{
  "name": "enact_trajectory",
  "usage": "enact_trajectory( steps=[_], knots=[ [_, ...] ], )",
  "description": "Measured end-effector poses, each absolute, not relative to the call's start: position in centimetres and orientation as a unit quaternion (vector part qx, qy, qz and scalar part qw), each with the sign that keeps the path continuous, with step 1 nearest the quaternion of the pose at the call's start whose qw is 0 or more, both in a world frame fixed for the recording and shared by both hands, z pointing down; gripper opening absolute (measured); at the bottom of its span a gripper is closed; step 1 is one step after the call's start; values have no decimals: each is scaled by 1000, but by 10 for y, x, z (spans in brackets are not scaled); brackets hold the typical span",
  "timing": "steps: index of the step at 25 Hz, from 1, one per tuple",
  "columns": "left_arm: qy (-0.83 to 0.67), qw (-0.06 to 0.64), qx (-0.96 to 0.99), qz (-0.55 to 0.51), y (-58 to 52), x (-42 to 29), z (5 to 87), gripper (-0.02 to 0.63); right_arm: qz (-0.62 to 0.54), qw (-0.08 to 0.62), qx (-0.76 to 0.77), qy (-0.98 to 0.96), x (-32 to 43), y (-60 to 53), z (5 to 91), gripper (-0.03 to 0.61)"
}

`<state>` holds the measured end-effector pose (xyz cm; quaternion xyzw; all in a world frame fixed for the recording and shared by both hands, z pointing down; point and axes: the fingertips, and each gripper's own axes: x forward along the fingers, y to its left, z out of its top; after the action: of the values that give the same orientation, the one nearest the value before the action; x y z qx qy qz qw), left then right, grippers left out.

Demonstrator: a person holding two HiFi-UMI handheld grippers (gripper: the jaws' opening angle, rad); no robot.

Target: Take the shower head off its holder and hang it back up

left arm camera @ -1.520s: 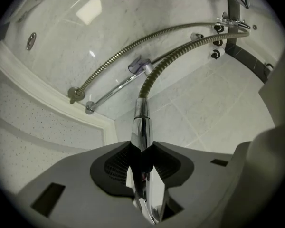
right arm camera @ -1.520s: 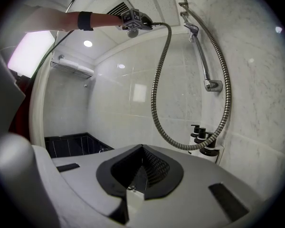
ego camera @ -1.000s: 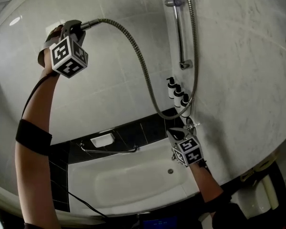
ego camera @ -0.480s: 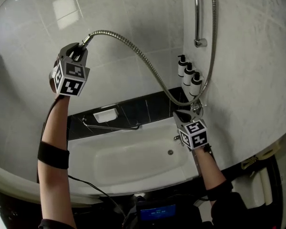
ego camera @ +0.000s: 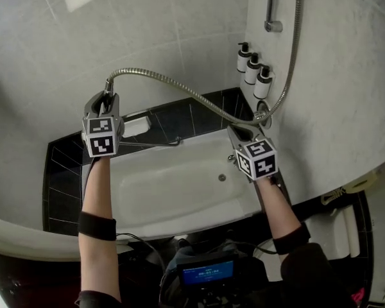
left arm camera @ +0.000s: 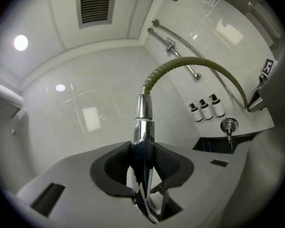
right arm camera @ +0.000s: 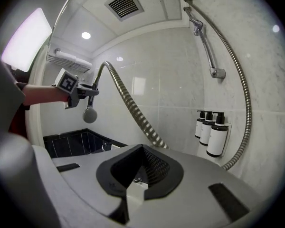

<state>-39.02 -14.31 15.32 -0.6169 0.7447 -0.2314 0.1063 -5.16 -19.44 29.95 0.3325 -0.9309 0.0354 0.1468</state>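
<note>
Left gripper (ego camera: 106, 98) grips the shower head (left arm camera: 144, 127) by its handle, and I judge its holder (left arm camera: 170, 45) sits well above, to the right (right gripper (ego camera: 237, 133) closed, empty).

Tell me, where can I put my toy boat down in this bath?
The bathtub floor is bare from the drain to its left end, below the grab bar. The right corner is crowded: three pump bottles, the tap, the shower hose and the right gripper.
</note>
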Motion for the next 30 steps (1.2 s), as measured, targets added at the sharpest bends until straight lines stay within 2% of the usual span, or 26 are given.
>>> enact_trajectory(
  steps=[6, 13, 21, 30],
  knots=[
    [755, 54, -618, -214, -140, -393, 237, 124, 59, 160, 339, -925, -53, -194, 335, 21],
    [749, -16, -630, -204, -147, -387, 364, 124, 103, 187, 342, -915, -60, -199, 420, 21],
    [731, -116, -635, -220, -156, -365, 555, 123, 137, 214, 342, -905, -63, -212, 558, 21],
    [684, -182, -662, -244, -182, -305, 737, 121, 189, 259, 340, -884, -51, -200, 724, 21]
  ],
)
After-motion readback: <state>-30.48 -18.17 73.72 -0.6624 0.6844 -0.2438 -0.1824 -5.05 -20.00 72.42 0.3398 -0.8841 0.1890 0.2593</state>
